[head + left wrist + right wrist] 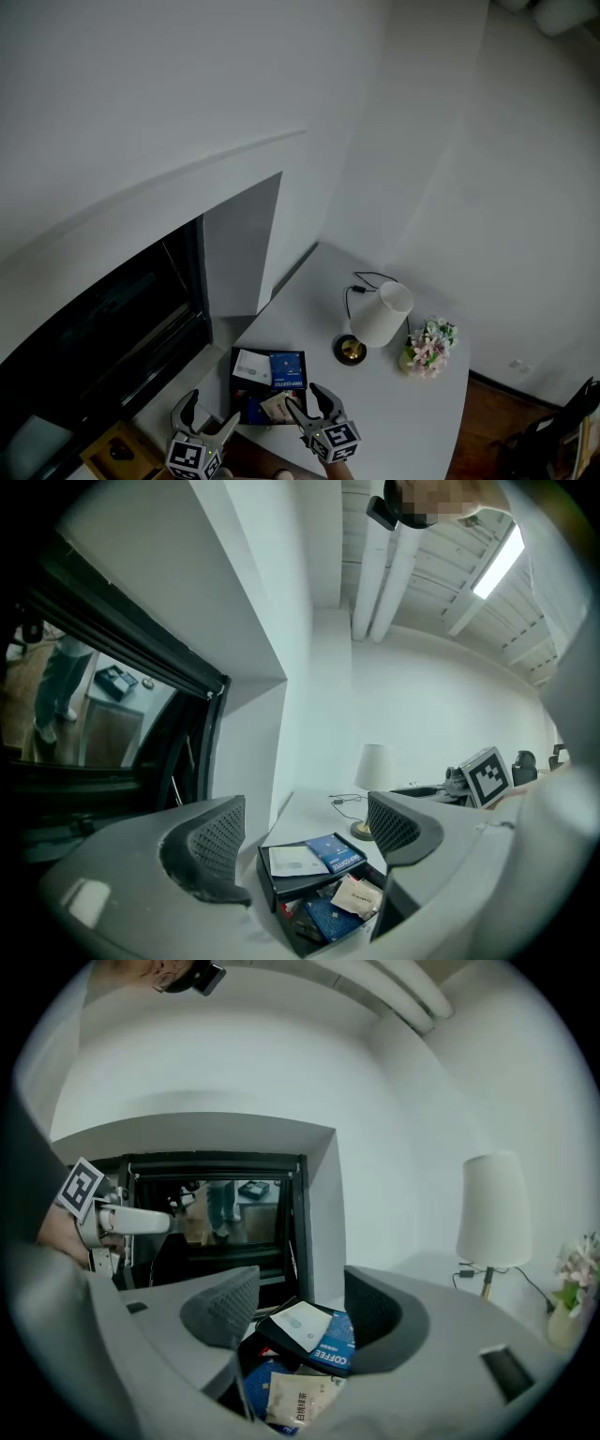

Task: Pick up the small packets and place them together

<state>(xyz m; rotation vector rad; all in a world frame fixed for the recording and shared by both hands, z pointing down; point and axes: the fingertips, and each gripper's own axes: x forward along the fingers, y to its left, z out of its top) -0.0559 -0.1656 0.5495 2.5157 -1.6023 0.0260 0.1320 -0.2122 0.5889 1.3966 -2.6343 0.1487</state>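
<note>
Right gripper view: right gripper (300,1302) jaws apart, nothing between; beige packet (298,1401) loose in black box (269,1331) just below them, blue coffee packet (336,1340) beyond the tips. Left gripper (305,832) jaws also apart, empty, same box ahead. Probably best: dip straight down, straddle one packet edge, close gently, clear of box wall.

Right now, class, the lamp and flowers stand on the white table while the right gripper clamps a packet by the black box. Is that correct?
No: the right gripper is open and empty, as the right gripper view shows; the packets lie in the black box. The rest holds.
</note>
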